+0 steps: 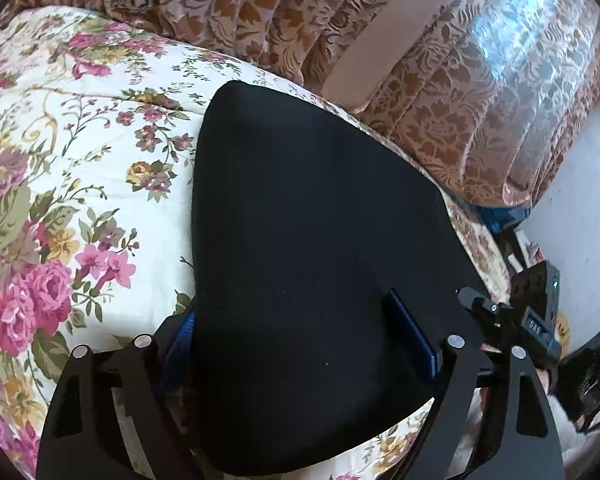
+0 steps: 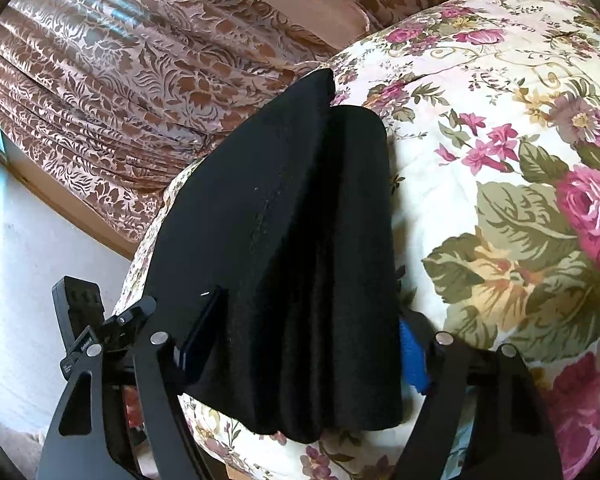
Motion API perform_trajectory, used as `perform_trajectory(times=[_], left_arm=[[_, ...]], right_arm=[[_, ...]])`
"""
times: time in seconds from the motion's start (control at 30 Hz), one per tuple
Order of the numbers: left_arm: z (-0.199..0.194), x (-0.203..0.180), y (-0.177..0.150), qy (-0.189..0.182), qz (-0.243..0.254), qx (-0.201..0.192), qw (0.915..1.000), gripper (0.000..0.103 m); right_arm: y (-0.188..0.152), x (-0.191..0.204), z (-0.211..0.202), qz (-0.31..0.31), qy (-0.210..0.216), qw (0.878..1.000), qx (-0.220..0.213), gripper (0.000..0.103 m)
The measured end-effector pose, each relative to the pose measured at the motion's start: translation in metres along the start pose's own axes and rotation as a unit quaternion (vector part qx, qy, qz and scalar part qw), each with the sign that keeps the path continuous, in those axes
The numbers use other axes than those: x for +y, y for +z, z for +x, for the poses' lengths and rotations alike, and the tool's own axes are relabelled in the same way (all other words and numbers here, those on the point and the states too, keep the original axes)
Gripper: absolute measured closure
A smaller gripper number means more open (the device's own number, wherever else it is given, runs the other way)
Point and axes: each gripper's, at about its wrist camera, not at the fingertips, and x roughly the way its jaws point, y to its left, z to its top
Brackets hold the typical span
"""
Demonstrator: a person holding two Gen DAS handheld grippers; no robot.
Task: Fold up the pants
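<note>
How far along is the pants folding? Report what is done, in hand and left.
Done: the black fabric pants lie stacked in several layers on the floral quilt. In hand: the left gripper and right gripper each straddle the bundle's near end; whether the jaws press it cannot be told. Left: likely just a final squaring or release.

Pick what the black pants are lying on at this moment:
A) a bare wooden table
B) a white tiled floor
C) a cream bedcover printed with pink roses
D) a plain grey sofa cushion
C: in both wrist views the folded black pants rest on the cream floral bedcover, its pink roses and green leaves showing around the dark stack, with the brown patterned curtain hanging behind the bed.
</note>
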Motion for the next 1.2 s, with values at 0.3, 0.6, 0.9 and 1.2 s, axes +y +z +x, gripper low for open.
perform_trajectory(times=[0.3,0.6,0.9,1.2], left_arm=[[-0.012,-0.003,0.002,-0.022,0.001,-0.012,0.9997,0.035],[0.003,0.022,0.01,-0.1,-0.074,0.028,0.9919,0.027],[0.0,-0.023,0.003,0.001,0.045,-0.002,0.999,0.043],[-0.023,-0.059,0.012,0.043,0.128,-0.063,0.9889,0.049]], right_arm=[[-0.001,-0.002,0.001,-0.007,0.0,1.0,-0.004,0.03],[-0.002,-0.002,0.001,-0.012,0.0,1.0,-0.008,0.029],[-0.004,0.013,-0.012,-0.039,-0.023,0.998,-0.035,0.045],[0.001,0.041,-0.026,-0.098,-0.028,0.992,-0.074,0.052]])
